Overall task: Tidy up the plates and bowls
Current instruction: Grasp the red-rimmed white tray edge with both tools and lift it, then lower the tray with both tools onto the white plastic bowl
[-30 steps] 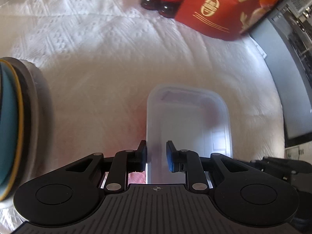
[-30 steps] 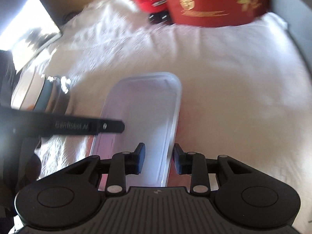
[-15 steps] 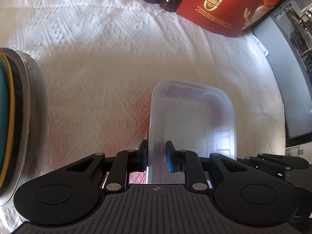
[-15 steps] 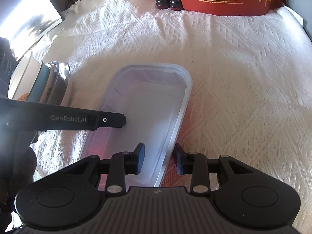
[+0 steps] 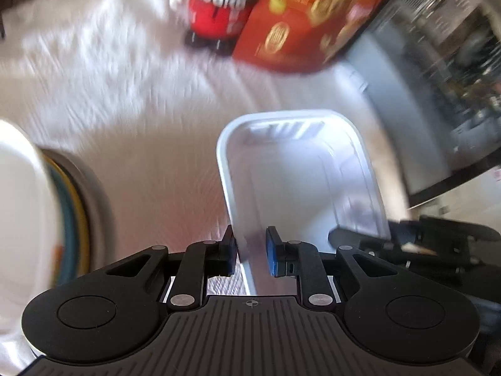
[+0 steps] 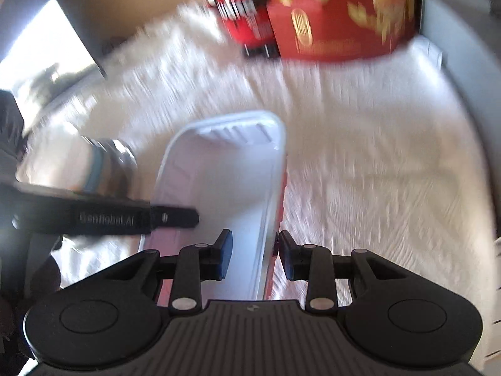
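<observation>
White textured cloth (image 5: 150,119) over desk, blurred. Clear tub (image 5: 300,181) frame centre; left tool (image 5: 250,255) clamps its left rim, right tool (image 6: 255,258) its right rim. Plate stack (image 5: 47,206) left edge.

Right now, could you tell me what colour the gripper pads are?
Blue pads, clearest in the left wrist view.

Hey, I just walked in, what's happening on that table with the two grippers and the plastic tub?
A person is holding a clear plastic tub with both handheld grippers at once. The left gripper pinches the tub's left wall, and the right gripper pinches its right wall. The tub looks empty. A stack of plates and bowls waits to its left on the white tablecloth. A red box and a red figure stand at the back.
</observation>
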`<state>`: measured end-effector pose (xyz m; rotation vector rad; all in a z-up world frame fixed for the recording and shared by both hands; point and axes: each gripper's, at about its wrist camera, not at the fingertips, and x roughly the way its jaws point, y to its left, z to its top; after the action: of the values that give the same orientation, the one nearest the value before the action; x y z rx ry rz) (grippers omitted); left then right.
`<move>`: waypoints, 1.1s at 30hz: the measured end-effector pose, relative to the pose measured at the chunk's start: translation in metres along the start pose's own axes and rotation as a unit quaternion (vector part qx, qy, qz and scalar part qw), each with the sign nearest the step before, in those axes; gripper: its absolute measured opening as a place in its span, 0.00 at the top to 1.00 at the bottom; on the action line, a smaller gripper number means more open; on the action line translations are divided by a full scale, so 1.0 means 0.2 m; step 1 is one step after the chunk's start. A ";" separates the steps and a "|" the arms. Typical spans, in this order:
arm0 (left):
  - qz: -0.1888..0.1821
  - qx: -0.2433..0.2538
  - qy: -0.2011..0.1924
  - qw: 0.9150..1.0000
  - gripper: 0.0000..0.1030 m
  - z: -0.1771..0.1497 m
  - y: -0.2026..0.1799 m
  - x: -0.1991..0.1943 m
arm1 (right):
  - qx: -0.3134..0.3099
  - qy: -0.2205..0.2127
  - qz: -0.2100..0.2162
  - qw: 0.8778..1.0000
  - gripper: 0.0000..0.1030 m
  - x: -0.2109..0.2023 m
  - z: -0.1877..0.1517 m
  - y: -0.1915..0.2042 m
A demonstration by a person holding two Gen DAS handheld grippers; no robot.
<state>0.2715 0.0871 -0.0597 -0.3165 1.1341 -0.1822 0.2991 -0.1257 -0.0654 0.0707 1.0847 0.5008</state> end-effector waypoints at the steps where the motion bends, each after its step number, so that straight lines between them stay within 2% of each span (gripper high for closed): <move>1: -0.006 -0.002 -0.009 1.000 0.80 0.01 0.01 -0.07 | -0.005 -0.018 -0.001 1.000 0.68 -0.06 0.02 0.04; 5: -0.014 -0.013 -0.048 0.999 0.79 0.08 0.11 -0.33 | -0.038 -0.089 -0.003 0.995 0.67 -0.26 0.12 0.24; 7: -0.010 -0.015 -0.067 0.998 0.79 0.11 0.19 -0.45 | -0.055 -0.110 0.008 0.992 0.67 -0.31 0.17 0.35; 14: 0.017 -0.048 -0.101 0.994 0.79 0.12 0.54 -0.79 | -0.094 -0.131 0.077 0.984 0.67 -0.29 0.31 0.77; 18: 0.035 -0.085 -0.098 0.991 0.79 0.07 0.70 -0.84 | -0.114 -0.115 0.104 0.981 0.67 -0.18 0.33 0.98; 23: 0.061 -0.093 -0.087 0.990 0.79 0.04 0.81 -0.78 | -0.127 -0.081 0.101 0.983 0.67 0.00 0.30 1.13; 28: 0.067 -0.097 -0.073 0.990 0.79 0.00 0.87 -0.72 | -0.122 -0.039 0.087 0.988 0.67 0.15 0.23 1.18; 33: 0.053 -0.101 -0.066 0.991 0.79 0.00 0.92 -0.68 | -0.114 -0.015 0.076 0.991 0.67 0.22 0.18 1.17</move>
<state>0.2123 0.3010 -0.0048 -0.4401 1.0361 0.0480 0.2630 0.1068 -0.0163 -0.0393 0.9906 0.7555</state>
